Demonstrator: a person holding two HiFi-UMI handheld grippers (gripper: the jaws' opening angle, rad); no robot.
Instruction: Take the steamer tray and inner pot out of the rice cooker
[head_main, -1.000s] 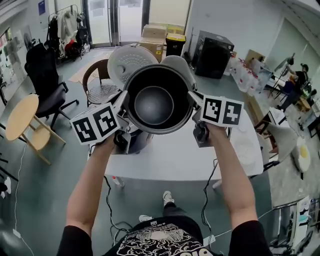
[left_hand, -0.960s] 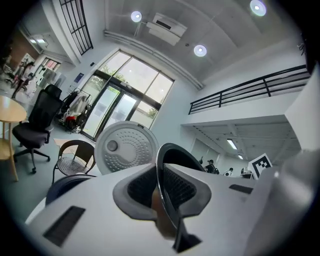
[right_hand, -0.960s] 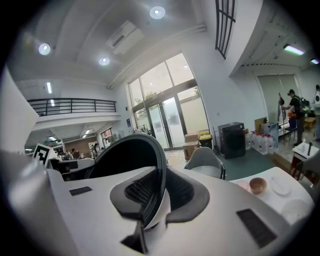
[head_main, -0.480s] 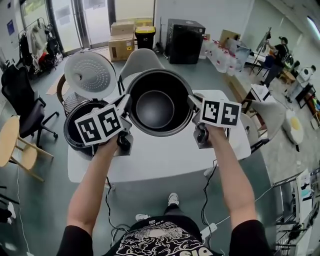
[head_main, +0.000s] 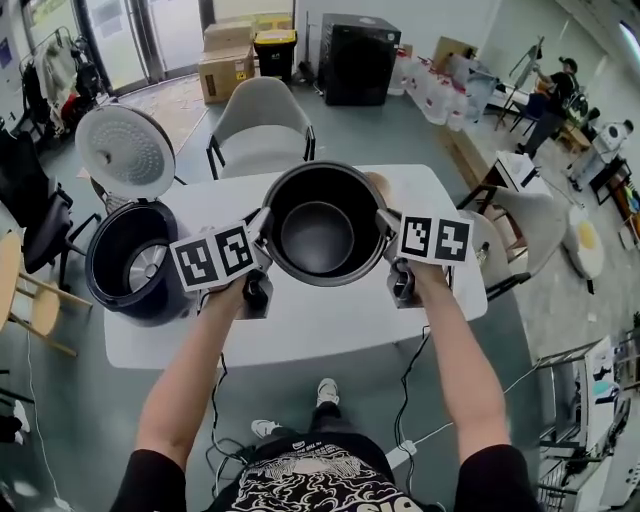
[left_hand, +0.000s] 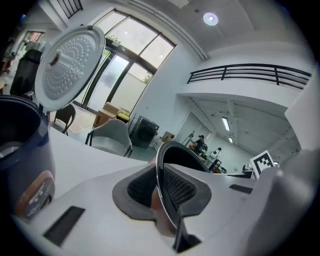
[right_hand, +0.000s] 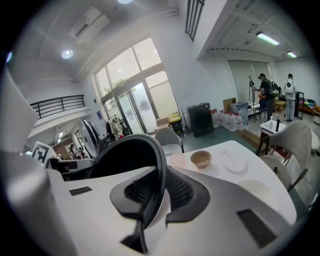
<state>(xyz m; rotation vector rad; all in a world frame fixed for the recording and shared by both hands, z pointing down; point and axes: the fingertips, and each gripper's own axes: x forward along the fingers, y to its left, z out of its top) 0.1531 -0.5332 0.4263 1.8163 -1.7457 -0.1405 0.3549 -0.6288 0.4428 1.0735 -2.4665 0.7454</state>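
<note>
The white table fills mid-frame, with the open rice cooker at its left edge. I hold the inner pot over the table at centre frame. My left gripper and right gripper each pinch its rim from opposite sides. Right of the pot sits a small bowl, beside a pale disc, possibly the steamer tray.
</note>
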